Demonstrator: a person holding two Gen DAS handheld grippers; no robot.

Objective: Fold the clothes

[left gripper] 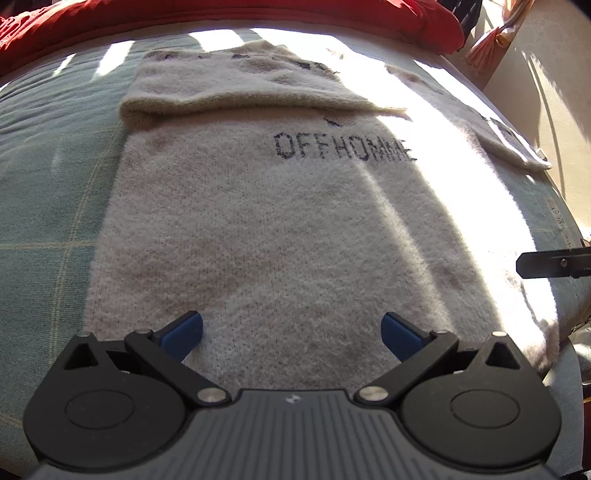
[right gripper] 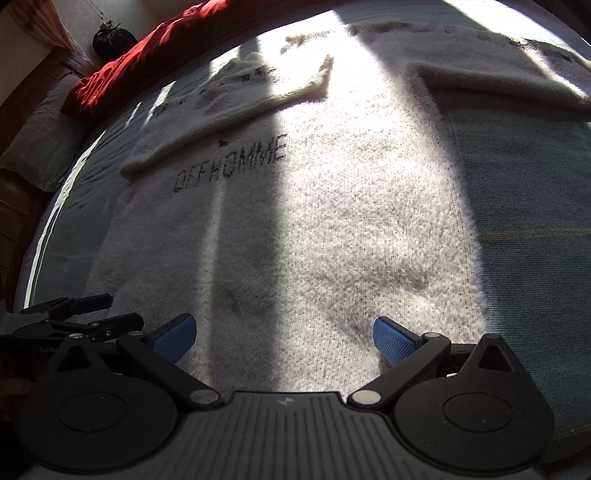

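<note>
A fuzzy cream sweater (left gripper: pixel 266 221) lies flat on a bed, filling the middle of both wrist views. Its knit is soft and hairy, with dark block letters reading "OFFHOMME" (left gripper: pixel 343 147) printed across the chest, right of center in the left wrist view and left of center in the right wrist view. Small dark markings run along the shoulders near the top of the frame. One sleeve (left gripper: pixel 236 92) is folded across the upper body, making a thick band just above the lettering. The other sleeve (right gripper: pixel 509 74) stretches out sideways toward the upper right of the right wrist view. Bright sunlight falls in broad stripes over the sweater, with long shadows between them.

The sweater rests on a pale green bed cover (left gripper: pixel 48 184) with thin checked lines. A red blanket (left gripper: pixel 221 14) is bunched along the top edge of the left wrist view and at the upper left of the right wrist view.

The left tongs (left gripper: pixel 291 332) sit at the bottom of their frame, blue tips spread wide above the sweater's lower hem, holding nothing. The right tongs (right gripper: pixel 282 338) are likewise spread wide and empty over the hem. The left tongs also appear at the lower left edge of the right wrist view.
</note>
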